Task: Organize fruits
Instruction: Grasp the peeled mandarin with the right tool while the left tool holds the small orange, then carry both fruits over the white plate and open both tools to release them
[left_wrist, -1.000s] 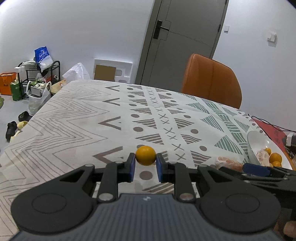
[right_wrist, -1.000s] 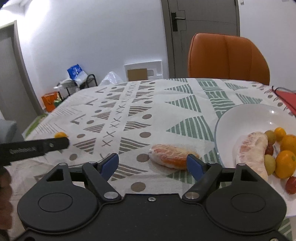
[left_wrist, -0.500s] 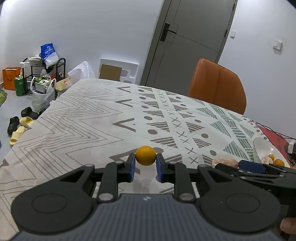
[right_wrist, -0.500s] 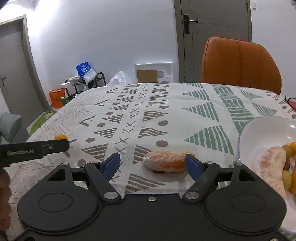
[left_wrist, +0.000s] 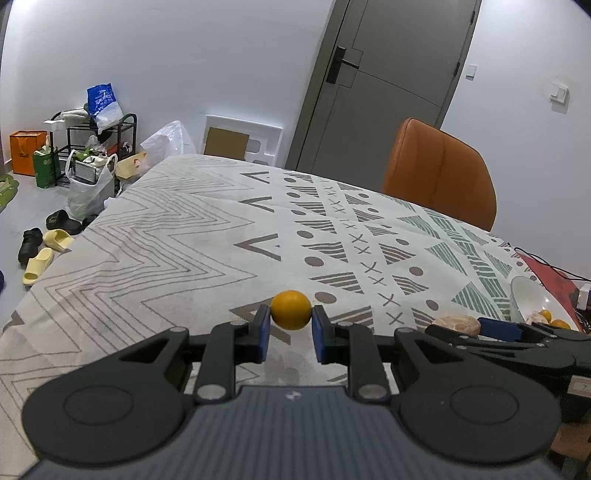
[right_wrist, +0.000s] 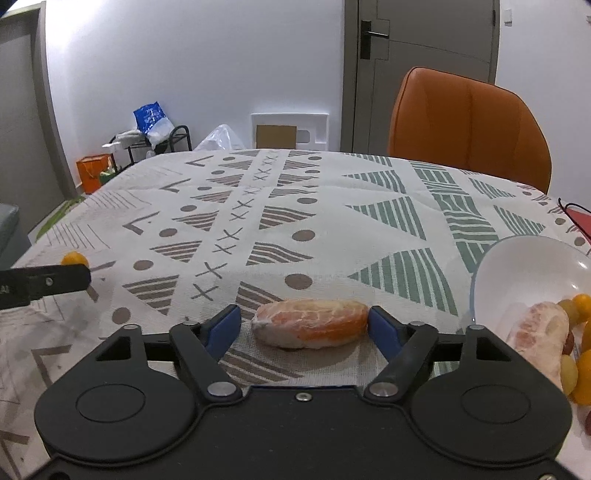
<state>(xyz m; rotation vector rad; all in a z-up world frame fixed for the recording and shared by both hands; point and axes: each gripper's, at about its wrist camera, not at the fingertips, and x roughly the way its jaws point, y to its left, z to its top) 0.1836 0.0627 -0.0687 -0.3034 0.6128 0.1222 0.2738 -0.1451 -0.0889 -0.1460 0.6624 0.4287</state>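
Fruits lie spread over a worktop (right_wrist: 332, 206) draped in a patterned cloth of triangles, dots and crosses. An orange chair (right_wrist: 469, 125) stands at its far edge, toward 1 o'clock in the right wrist view. A white bowl (right_wrist: 524, 266) sits at 3 o'clock there, holding a peeled citrus segment among small orange and yellow fruits (right_wrist: 583, 380). The right gripper (right_wrist: 304, 325) has its jaws spread wide on either side of a peeled pomelo piece (right_wrist: 310, 325) resting on the cloth. Its long axis runs left to right across the jaw gap, from 9 to 3 o'clock. Its right end looks to touch the right blue pad; a gap remains on the left. The left gripper (left_wrist: 291, 321) has its jaws clamped on a small round orange fruit (left_wrist: 291, 309), held at the pad tips above the cloth, near the worktop's left side at 9 o'clock in the right wrist view.
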